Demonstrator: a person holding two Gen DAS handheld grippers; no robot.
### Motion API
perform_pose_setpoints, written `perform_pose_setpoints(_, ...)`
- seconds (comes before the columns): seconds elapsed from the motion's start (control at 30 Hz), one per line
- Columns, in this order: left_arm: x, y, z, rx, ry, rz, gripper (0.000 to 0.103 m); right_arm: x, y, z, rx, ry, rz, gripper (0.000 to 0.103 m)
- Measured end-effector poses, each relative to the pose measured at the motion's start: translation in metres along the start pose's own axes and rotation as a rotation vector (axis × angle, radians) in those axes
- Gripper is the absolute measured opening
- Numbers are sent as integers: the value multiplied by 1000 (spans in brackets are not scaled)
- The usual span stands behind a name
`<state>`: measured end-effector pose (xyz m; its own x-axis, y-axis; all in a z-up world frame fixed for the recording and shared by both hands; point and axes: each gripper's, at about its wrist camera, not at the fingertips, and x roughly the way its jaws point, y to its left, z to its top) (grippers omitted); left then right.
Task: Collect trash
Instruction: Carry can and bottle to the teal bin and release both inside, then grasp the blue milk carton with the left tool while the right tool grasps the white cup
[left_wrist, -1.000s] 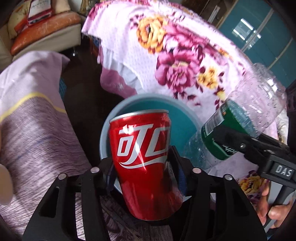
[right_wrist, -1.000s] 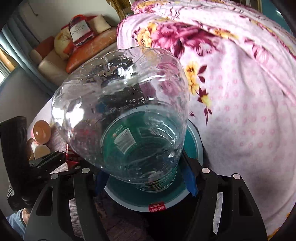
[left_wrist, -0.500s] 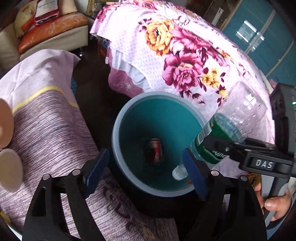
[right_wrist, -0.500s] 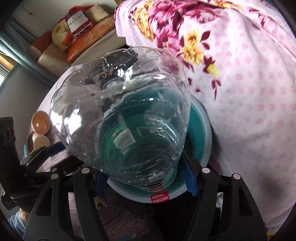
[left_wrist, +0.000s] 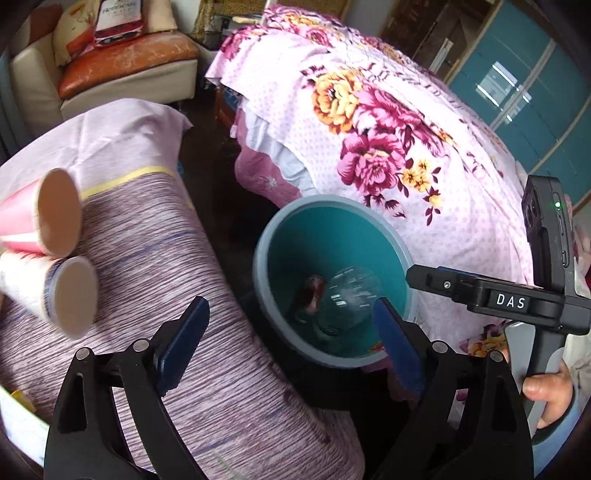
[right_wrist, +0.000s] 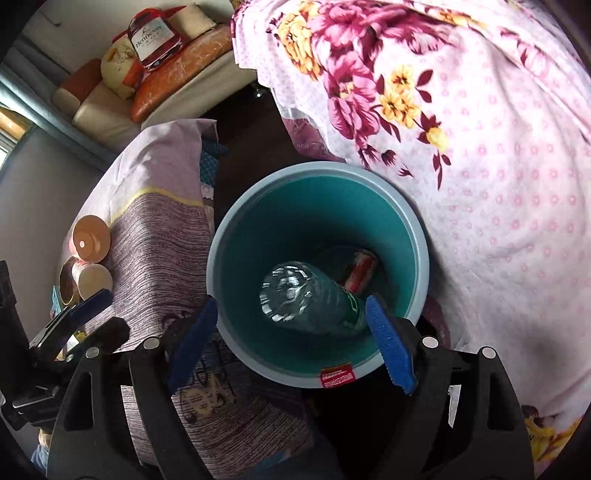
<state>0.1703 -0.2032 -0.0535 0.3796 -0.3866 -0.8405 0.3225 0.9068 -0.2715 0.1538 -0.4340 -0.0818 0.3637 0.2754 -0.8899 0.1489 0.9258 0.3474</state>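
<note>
A teal bin with a grey rim (left_wrist: 258, 258) (right_wrist: 218, 236) stands on the floor between a striped purple-covered surface and a floral bed. Inside it lie a red cola can (left_wrist: 313, 293) (right_wrist: 360, 271) and a clear plastic bottle with a green label (left_wrist: 347, 295) (right_wrist: 303, 299). My left gripper (left_wrist: 291, 338) is open and empty above the bin's near left rim. My right gripper (right_wrist: 291, 339) is open and empty right over the bin; it also shows in the left wrist view (left_wrist: 424, 275) at the bin's right rim.
Two paper cups (left_wrist: 55, 251) (right_wrist: 90, 254) lie on their sides on the striped purple cover (left_wrist: 147, 258) left of the bin. The floral bed cover (left_wrist: 388, 140) (right_wrist: 480, 184) is at the right. A sofa with cushions (left_wrist: 122, 62) is behind.
My left gripper opened and dropped the cola can into the bin. Then my right gripper opened and the plastic bottle fell in beside the can. Both grippers rose slightly.
</note>
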Motion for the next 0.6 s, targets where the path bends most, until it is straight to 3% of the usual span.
perform_pose_setpoints(0.23, -37, 35, -11, -46, -40, 32, 90, -4, 34, 0, -66, -9, -3, 79)
perform_pose_setpoints(0.6, -89, 110, -31, -164, -88, 103, 90, 2, 128, -4, -234, 12, 16, 79)
